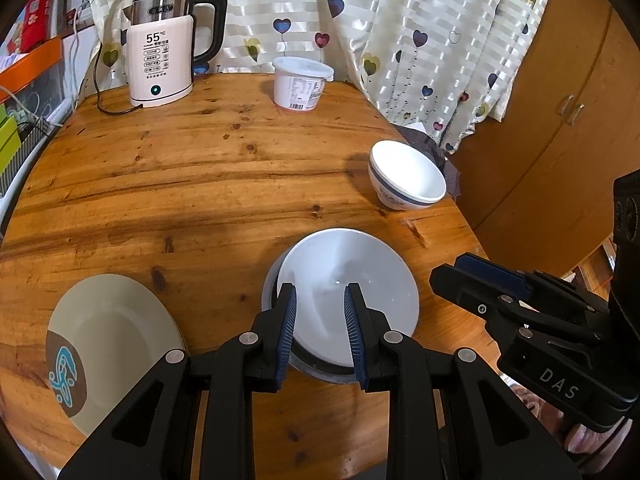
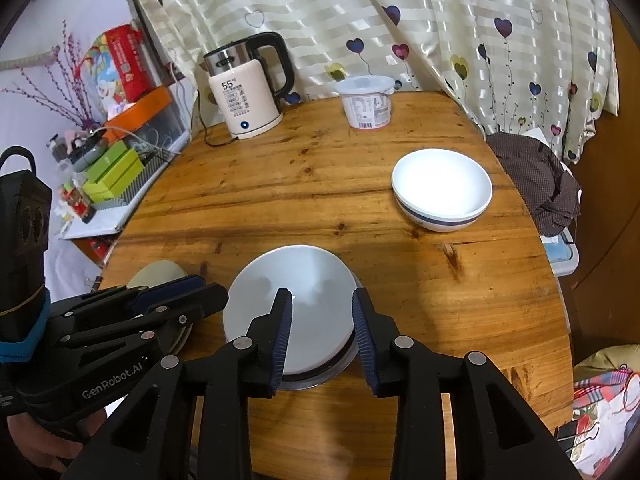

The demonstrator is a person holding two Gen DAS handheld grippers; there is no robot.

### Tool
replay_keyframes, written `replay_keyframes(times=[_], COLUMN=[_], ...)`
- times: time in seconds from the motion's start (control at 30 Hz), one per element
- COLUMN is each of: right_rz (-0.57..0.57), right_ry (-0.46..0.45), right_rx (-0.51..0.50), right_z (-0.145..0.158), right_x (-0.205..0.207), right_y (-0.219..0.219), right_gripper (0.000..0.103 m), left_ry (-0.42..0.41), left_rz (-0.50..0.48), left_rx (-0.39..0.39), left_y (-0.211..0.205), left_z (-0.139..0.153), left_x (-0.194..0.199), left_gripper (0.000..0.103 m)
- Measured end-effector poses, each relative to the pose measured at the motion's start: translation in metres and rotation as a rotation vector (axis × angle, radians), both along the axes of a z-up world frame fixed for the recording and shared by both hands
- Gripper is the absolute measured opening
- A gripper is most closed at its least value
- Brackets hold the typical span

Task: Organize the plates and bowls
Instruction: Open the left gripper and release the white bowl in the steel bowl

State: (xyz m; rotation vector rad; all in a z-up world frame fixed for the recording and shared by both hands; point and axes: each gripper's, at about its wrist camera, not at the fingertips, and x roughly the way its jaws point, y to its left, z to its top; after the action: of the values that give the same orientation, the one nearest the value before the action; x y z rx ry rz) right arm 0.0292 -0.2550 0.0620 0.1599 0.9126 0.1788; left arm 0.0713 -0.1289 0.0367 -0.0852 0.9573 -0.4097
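wooden table point(image 1: 200, 184): white plate point(image 1: 352, 280) beneath left gripper point(image 1: 320, 300)

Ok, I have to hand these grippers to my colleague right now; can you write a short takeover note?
Left gripper: open, empty, over the near side of the white plate.
Right gripper: open, empty, over the same plate from the right.
The white plate sits on a grey dish at the near middle of the wooden table.
A beige plate with a brown and blue patch lies alone at the near left.
A white bowl with a blue band stands alone at the far right.
Done: one plate is stacked.
Left: probably gathering the beige plate and the bowl.
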Motion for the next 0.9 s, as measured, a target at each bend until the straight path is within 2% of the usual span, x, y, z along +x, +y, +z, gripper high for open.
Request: replay_keyframes(times=[0.9], right_rz=[-0.072], right_ry=[-0.009], right_rx=[0.011], right_z=[0.003], right_x=[0.013], right_y=[-0.035], right_gripper=[0.034], left_ry=[-0.001], left_rz=[-0.055], left_rx=[-0.01], left_y=[-0.019], left_z=[0.004], left_x=[0.022], left_gripper=[0.025])
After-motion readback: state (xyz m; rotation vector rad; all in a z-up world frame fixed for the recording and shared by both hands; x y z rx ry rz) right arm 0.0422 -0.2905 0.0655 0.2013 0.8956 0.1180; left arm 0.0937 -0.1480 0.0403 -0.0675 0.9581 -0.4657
